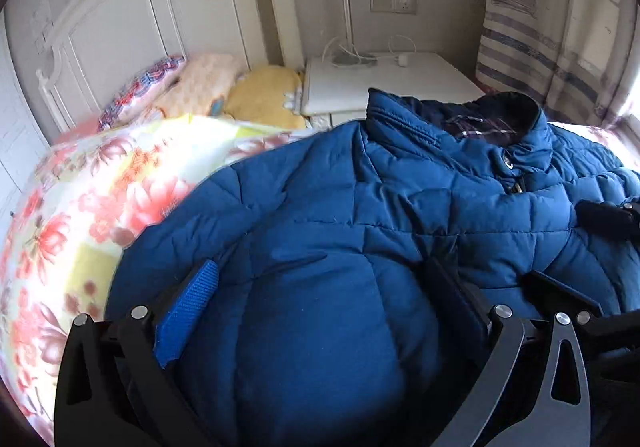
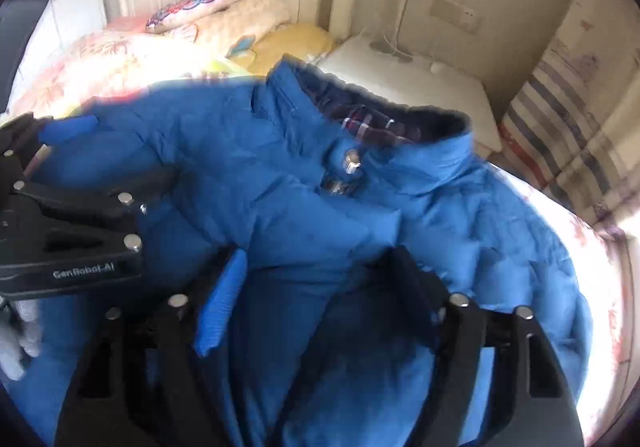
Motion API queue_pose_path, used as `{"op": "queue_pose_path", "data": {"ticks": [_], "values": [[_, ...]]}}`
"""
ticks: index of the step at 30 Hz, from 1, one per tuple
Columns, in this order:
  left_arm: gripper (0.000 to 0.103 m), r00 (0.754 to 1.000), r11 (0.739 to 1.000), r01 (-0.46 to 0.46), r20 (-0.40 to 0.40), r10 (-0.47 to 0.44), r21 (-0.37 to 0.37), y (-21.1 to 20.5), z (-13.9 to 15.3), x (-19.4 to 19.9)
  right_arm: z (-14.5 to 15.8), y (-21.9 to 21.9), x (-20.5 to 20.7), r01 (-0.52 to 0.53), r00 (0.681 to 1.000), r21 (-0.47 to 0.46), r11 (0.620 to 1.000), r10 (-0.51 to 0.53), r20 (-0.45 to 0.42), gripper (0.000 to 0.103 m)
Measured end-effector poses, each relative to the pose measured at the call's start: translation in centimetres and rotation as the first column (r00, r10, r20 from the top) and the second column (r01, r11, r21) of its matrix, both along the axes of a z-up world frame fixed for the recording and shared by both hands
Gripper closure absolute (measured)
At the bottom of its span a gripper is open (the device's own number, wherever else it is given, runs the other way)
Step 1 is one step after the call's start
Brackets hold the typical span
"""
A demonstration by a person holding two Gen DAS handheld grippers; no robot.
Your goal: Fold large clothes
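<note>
A blue quilted puffer jacket lies on the bed, collar with plaid lining toward the nightstand. My left gripper is open wide, its blue-padded fingers straddling a puffed bulge of the jacket. My right gripper is open too, with a fold of the jacket bulging between its fingers. The left gripper's black body shows at the left of the right wrist view. The right gripper's tip shows at the right edge of the left wrist view.
The bed has a floral quilt and pillows by the white headboard. A white nightstand with a lamp base and cables stands beyond the collar. A striped curtain hangs at the right.
</note>
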State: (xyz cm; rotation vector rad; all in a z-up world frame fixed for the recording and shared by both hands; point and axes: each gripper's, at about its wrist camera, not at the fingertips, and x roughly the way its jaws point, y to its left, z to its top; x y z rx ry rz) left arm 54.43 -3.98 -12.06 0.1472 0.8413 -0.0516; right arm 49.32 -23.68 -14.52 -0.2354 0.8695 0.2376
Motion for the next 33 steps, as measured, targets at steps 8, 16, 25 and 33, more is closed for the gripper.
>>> {"op": "queue_pose_path", "data": {"ticks": [8, 16, 25, 33], "values": [[0.004, 0.997, 0.999, -0.016, 0.074, 0.013, 0.038, 1.9, 2.8, -3.4, 3.2, -3.4, -4.3, 0.0, 0.996, 0.04, 0.999, -0.004, 0.087, 0.027], [0.004, 1.0, 0.998, -0.03, -0.001, 0.03, 0.057, 2.8, 1.1, -3.1, 0.4, -7.1, -5.3, 0.015, 1.0, 0.065, 0.998, -0.016, 0.024, 0.023], [0.004, 1.0, 0.999, -0.029, 0.005, 0.03, -0.019, 5.5, 0.4, -4.9, 2.1, -19.5, -4.7, 0.232, 0.972, 0.276, 0.933, -0.235, -0.025, 0.03], [0.004, 1.0, 1.0, -0.028, 0.004, 0.028, -0.009, 5.4, 0.2, -4.9, 3.2, -22.9, -4.9, 0.252, 0.965, 0.451, 0.856, -0.257, -0.053, 0.031]]}}
